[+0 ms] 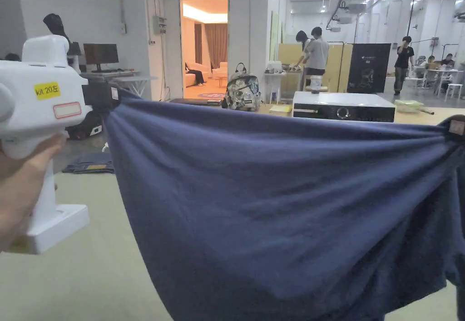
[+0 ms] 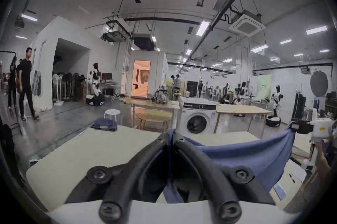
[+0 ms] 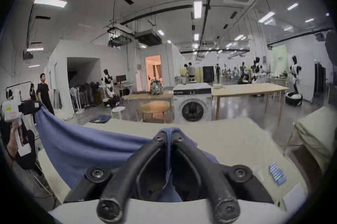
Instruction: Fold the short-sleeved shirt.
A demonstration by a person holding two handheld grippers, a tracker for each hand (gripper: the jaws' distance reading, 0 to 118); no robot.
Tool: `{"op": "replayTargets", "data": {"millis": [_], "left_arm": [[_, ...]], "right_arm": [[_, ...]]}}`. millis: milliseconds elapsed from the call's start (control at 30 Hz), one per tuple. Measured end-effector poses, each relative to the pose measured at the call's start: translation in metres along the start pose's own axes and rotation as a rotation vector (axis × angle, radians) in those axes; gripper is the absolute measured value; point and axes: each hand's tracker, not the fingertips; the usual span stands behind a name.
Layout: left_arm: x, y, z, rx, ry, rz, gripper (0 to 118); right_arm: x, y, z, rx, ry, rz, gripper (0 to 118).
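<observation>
You held the dark blue cotton short-sleeved shirt (image 1: 272, 208) in the air above the pale green padded table (image 1: 91, 263), stretched between both grippers. Your left gripper (image 2: 170, 134) had its black jaws clamped together on one bunched edge of the shirt. Your right gripper (image 3: 168, 134) pinched the opposite edge the same way, and the cloth sagged between them.

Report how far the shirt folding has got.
Done: both grippers have picked up the blue shirt. In hand: the left gripper and right gripper each pinch an edge, holding it spread in the air above the pale table. Left: no fold shows yet; laying it flat and all folding remain.
</observation>
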Motion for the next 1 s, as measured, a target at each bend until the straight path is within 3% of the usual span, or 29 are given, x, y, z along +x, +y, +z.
{"op": "replayTargets", "data": {"millis": [200, 533, 700, 800, 867, 1000], "left_arm": [[0.025, 0.038, -0.040, 0.021, 0.005, -0.007, 0], [0.030, 0.044, -0.119, -0.013, 0.029, -0.006, 0], [0.028, -0.010, -0.149, -0.081, 0.044, -0.035, 0], [0.019, -0.064, -0.154, -0.175, 0.004, 0.037, 0], [0.012, -0.101, -0.142, -0.169, -0.083, 0.112, 0], [0.009, -0.178, -0.086, -0.189, -0.105, 0.110, 0]], "right_arm": [[0.003, 0.061, -0.029, 0.054, -0.043, -0.006, 3], [0.025, 0.085, -0.112, 0.013, -0.083, -0.046, 3], [0.035, 0.038, -0.147, -0.059, -0.101, -0.043, 3], [0.044, -0.009, -0.155, -0.115, -0.093, -0.057, 3], [0.050, -0.042, -0.148, -0.149, -0.099, -0.061, 3], [0.066, -0.123, -0.108, -0.209, -0.071, -0.038, 3]]}}
